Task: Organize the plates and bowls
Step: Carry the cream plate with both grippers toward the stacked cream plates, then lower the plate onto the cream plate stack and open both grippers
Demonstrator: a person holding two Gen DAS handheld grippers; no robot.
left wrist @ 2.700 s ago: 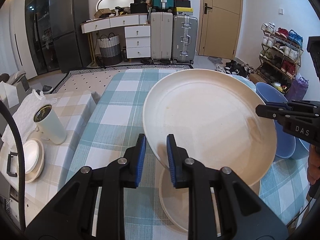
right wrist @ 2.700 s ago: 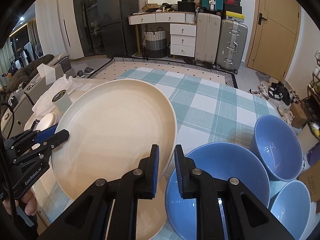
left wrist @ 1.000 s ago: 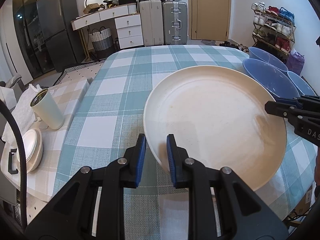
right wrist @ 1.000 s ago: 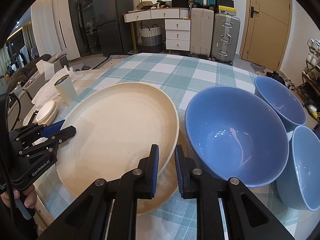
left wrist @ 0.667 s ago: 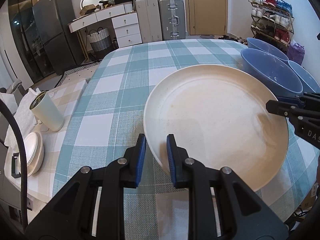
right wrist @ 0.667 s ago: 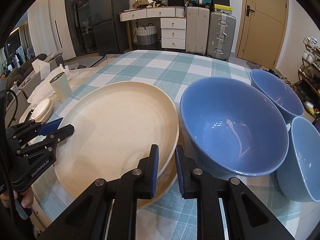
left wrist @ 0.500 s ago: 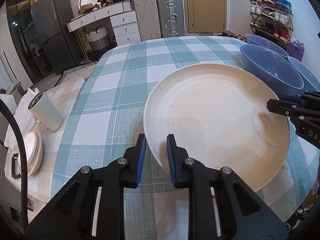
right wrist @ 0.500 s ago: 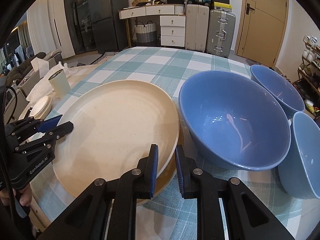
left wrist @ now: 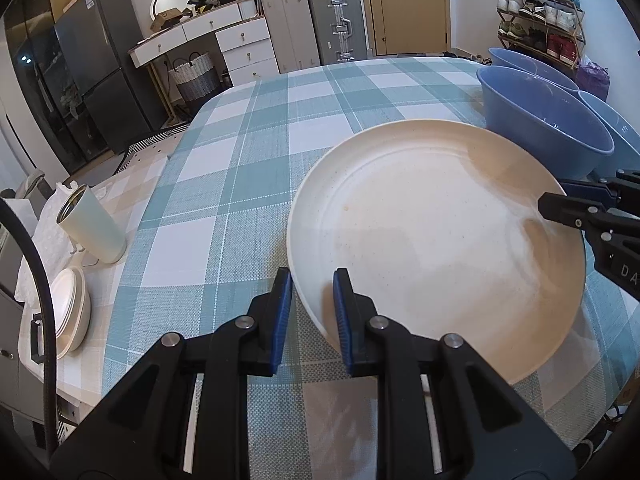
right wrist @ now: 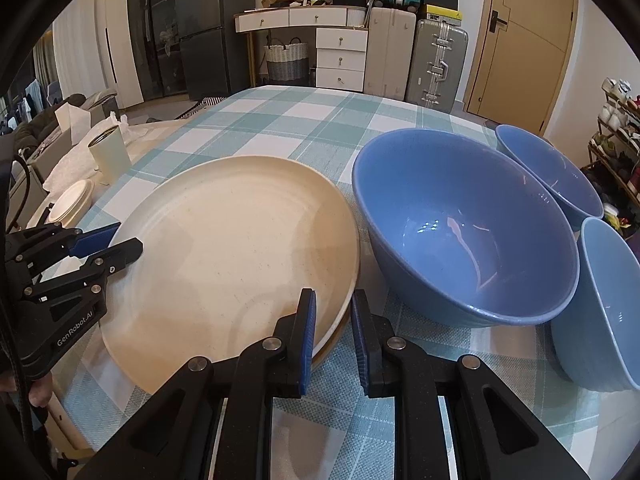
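Item: round cream speckled plate [left wrist: 436, 240], sitting on a checked teal worktop [left wrist: 224, 184]. Left tongs [left wrist: 308, 312] pinching its seven-o'clock rim; right tongs [right wrist: 332, 332] pinching its three-o'clock rim. Large blue bowl [right wrist: 464, 236] adjoining at three o'clock.

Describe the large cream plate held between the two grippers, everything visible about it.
The large cream plate is round, shallow and speckled, ceramic-looking, with a raised rim and faint brownish smears inside. It lies nearly level, empty, just over a second cream plate whose edge peeks out beneath it on the teal checked tablecloth. The left gripper and the right gripper each clamp its rim on opposite sides. The big blue bowl stands right beside it.
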